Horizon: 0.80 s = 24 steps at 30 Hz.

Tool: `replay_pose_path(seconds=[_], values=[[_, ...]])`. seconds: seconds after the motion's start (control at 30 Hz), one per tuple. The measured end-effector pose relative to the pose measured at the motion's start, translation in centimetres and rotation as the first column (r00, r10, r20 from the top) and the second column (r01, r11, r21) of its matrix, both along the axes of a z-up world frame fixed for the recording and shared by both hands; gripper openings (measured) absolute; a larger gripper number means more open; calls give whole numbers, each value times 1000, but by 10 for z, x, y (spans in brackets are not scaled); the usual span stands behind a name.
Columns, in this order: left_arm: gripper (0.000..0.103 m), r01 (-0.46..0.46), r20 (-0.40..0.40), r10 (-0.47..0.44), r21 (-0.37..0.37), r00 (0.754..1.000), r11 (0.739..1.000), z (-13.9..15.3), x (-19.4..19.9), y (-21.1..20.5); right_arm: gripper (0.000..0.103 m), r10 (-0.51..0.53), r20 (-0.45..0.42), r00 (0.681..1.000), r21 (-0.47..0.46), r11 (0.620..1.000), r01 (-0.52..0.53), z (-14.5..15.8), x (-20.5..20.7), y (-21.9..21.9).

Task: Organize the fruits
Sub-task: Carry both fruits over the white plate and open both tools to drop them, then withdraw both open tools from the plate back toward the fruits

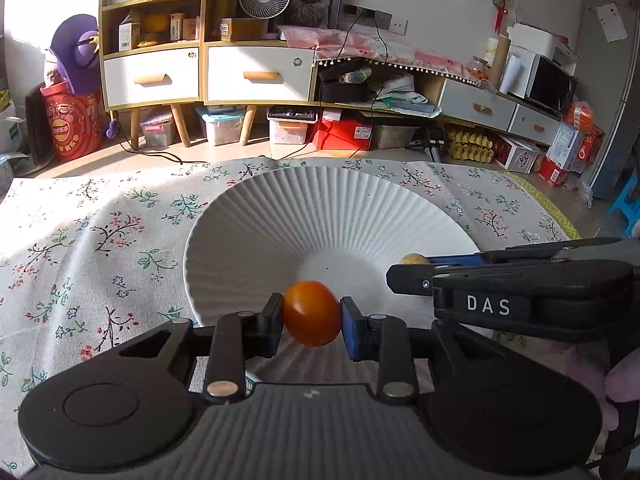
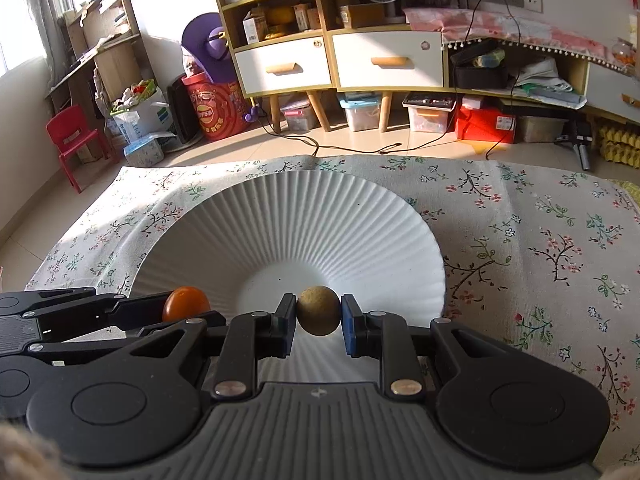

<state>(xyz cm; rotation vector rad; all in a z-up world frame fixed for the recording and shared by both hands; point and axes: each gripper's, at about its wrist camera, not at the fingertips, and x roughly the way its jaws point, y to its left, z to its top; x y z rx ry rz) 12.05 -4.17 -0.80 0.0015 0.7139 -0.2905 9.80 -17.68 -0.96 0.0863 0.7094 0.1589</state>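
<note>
A white ribbed plate (image 1: 280,216) (image 2: 280,216) lies on the floral tablecloth. My left gripper (image 1: 312,316) is shut on a small orange tomato (image 1: 312,313), held over the plate's near rim. My right gripper (image 2: 319,316) is shut on a round tan-brown fruit (image 2: 319,310), also over the near part of the plate. In the left wrist view the right gripper (image 1: 408,266) comes in from the right, with the tan fruit (image 1: 414,259) showing at its tip. In the right wrist view the left gripper (image 2: 176,310) enters from the left with the tomato (image 2: 185,303).
The floral tablecloth (image 1: 100,240) (image 2: 540,260) covers the table around the plate. Beyond the table's far edge stand a shelf unit with drawers (image 1: 208,72), storage boxes (image 1: 288,124) on the floor and a red child's chair (image 2: 74,140) at the left.
</note>
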Motion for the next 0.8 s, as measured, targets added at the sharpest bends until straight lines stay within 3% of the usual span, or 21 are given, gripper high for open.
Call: replay_pose_path(seconds=[0.37,0.57,0.63,0.67,0.7,0.8], values=[[38,14,3,-14,0,1000,1000,2,1,-2,23,-6,-12,1000,6,1000,6,1,2,-1],[50,12,20,-12,-12,1000,1000,10,-3,1,29,-25,5,1000,17,1000,25,9,-1,-4],[60,13,27,-12,-15,1000,1000,13,-7,2,35,-39,15,999,28,999,39,12,-5,-7],[66,14,34,-13,-14,999,1000,15,-10,3,43,-46,21,999,37,998,45,14,-7,-9],[69,16,40,-16,-11,999,1000,17,-12,3,50,-52,28,998,42,998,51,16,-9,-9],[75,28,42,-28,-4,999,1000,22,-19,4,57,-64,38,997,44,997,62,20,-15,-10]])
